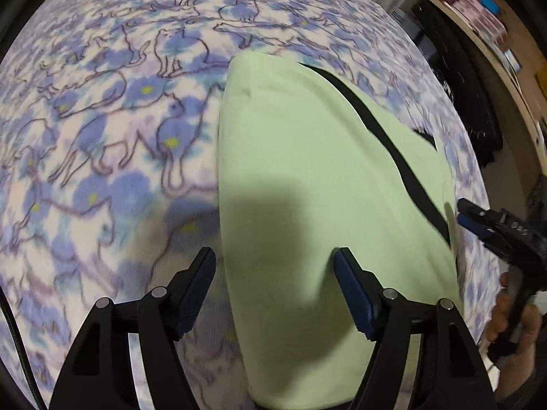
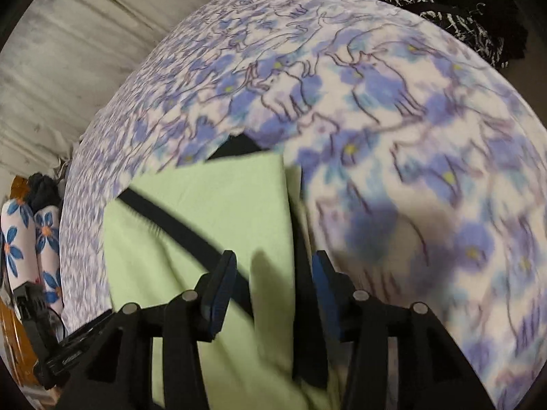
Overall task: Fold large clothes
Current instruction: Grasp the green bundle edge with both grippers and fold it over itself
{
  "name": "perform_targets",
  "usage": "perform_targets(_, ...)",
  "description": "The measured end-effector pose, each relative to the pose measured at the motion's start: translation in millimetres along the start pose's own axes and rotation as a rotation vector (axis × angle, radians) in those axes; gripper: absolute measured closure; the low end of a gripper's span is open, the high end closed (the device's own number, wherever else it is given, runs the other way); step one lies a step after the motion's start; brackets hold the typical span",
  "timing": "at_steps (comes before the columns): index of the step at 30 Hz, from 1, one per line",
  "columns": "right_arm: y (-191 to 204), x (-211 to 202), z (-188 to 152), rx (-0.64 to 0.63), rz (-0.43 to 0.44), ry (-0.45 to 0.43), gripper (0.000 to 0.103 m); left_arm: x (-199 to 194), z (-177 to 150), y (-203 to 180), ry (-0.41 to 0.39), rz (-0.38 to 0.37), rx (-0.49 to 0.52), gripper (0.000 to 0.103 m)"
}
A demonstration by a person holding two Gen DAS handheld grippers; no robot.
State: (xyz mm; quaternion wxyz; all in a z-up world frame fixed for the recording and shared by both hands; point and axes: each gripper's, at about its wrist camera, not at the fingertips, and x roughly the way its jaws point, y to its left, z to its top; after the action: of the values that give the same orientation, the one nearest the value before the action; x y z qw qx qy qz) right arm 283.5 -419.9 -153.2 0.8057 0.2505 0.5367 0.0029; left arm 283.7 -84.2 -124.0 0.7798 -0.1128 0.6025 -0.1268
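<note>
A pale green garment (image 1: 307, 171) with a black stripe (image 1: 383, 130) lies folded in a long shape on the blue flowered blanket (image 1: 102, 119). My left gripper (image 1: 275, 283) is open, its fingers astride the garment's left edge, just above it. My right gripper (image 1: 459, 210) shows at the garment's right edge in the left wrist view. In the right wrist view the right gripper (image 2: 273, 283) is open over the green garment (image 2: 212, 205), near its folded right edge, with the black stripe (image 2: 177, 225) running under the left finger.
The blanket (image 2: 410, 136) covers the whole bed. A wooden shelf (image 1: 495, 51) with boxes and dark clothes (image 1: 471, 102) stand right of the bed. A grey wall (image 2: 68, 51), flowered legs (image 2: 30, 249) and black patterned cloth (image 2: 461, 10) border the bed.
</note>
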Motion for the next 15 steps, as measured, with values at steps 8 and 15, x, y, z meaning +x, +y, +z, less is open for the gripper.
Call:
perform_targets(8,20.3,20.8,9.2,-0.147,-0.038,0.02,0.098,16.2,18.5,2.6,0.011,-0.011,-0.01,0.032)
perform_targets(15,-7.1,32.0,8.9,-0.107,-0.113,0.028,0.102,26.6,14.4,-2.9,0.009,0.012,0.016,0.032)
